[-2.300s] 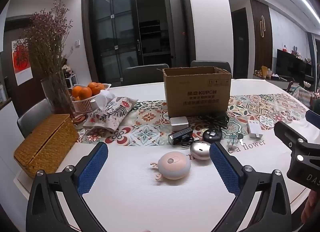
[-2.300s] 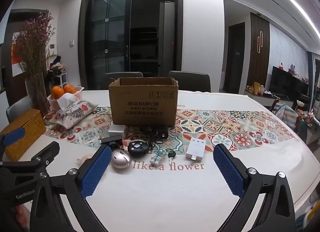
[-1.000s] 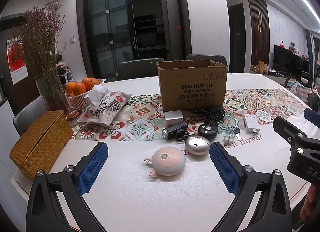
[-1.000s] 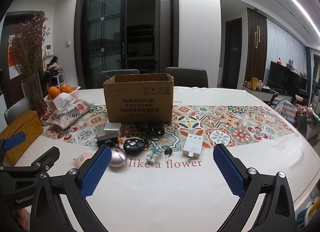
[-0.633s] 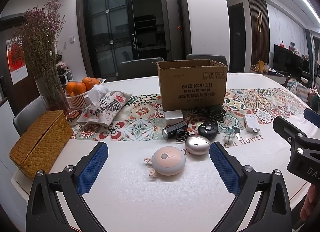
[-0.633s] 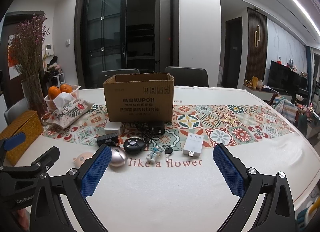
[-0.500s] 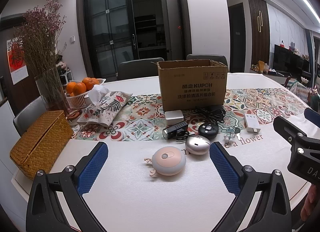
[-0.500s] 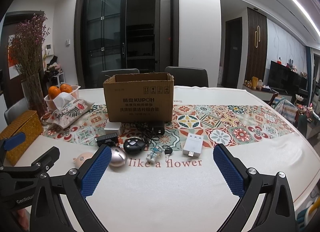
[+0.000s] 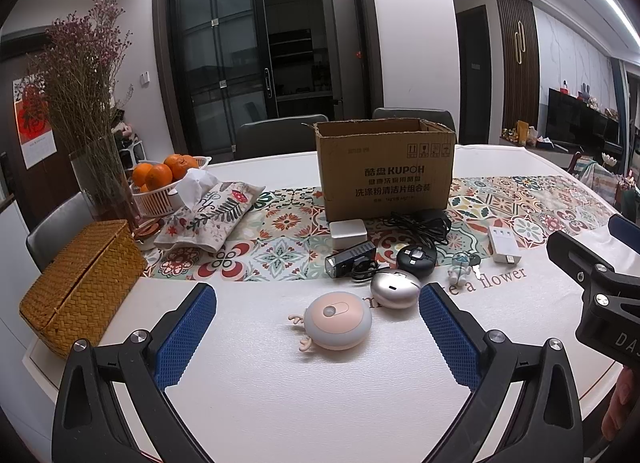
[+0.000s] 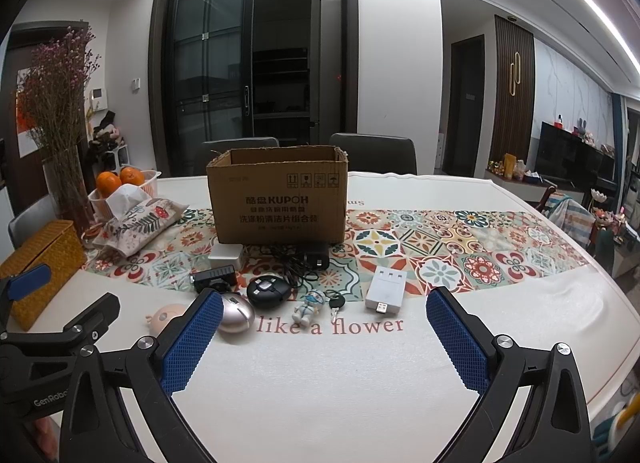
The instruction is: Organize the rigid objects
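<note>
Round white table [image 9: 280, 403], patterned tile runner [image 9: 280, 239] across its middle. Open cardboard box [image 9: 384, 171] stands upright on the runner, empty top facing up, printed side toward the cameras. Left of it: wicker box [image 9: 80, 279] at the table edge, floral tissue pouch [image 9: 208, 215], white basket of oranges [image 9: 160, 183], glass vase with dried purple flowers [image 9: 88, 111].

Left gripper [image 9: 316, 327] hovers low over the near table, blue pads spread wide, nothing between them. Right gripper [image 10: 324, 335] likewise held wide apart and empty, over the "like a flower" lettering.

Small items sit loose in front of the box, none inside it as far as visible. Pink round gadget with antlers [image 9: 338, 325] lies nearest, between the left gripper's fingers in the left wrist view. Silver egg-shaped device [image 9: 395, 289] just behind and right of it, almost touching. Black round cable reel [image 9: 416, 256] behind the silver one. Black flashlight-like device [image 9: 350, 259] left of the reel. White square case [image 9: 347, 232] right at the box's base. Black cable bundle with adapter [image 9: 424, 223] beside it, against the box front. White charger block [image 10: 386, 289] furthest right, apart from the rest. Astronaut figure [image 10: 310, 306] with key [image 10: 335, 305] touching it, between reel and charger.
</note>
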### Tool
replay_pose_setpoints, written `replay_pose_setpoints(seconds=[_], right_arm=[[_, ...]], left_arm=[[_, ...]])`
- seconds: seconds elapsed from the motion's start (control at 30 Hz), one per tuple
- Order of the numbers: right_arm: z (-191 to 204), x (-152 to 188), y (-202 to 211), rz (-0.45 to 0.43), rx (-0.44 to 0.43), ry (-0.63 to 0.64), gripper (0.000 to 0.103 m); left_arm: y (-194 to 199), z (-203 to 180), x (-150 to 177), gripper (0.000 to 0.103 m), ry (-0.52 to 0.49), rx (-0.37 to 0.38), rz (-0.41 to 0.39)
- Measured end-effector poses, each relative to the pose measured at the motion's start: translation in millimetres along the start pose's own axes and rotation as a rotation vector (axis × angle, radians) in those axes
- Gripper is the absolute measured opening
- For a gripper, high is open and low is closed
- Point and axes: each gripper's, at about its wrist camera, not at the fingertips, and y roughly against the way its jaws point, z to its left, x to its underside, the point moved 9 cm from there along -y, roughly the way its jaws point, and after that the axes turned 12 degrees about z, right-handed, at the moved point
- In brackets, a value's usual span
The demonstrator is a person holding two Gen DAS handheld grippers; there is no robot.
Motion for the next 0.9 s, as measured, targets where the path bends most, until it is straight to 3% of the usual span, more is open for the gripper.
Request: replay_pose_setpoints(seconds=[0.9], right_arm=[[-0.6,0.4,-2.4,0.006,-0.013,-0.008,0.103]], left_arm=[[-3.6,1.3,0.9,0.103,0.000,-0.003,-0.001]])
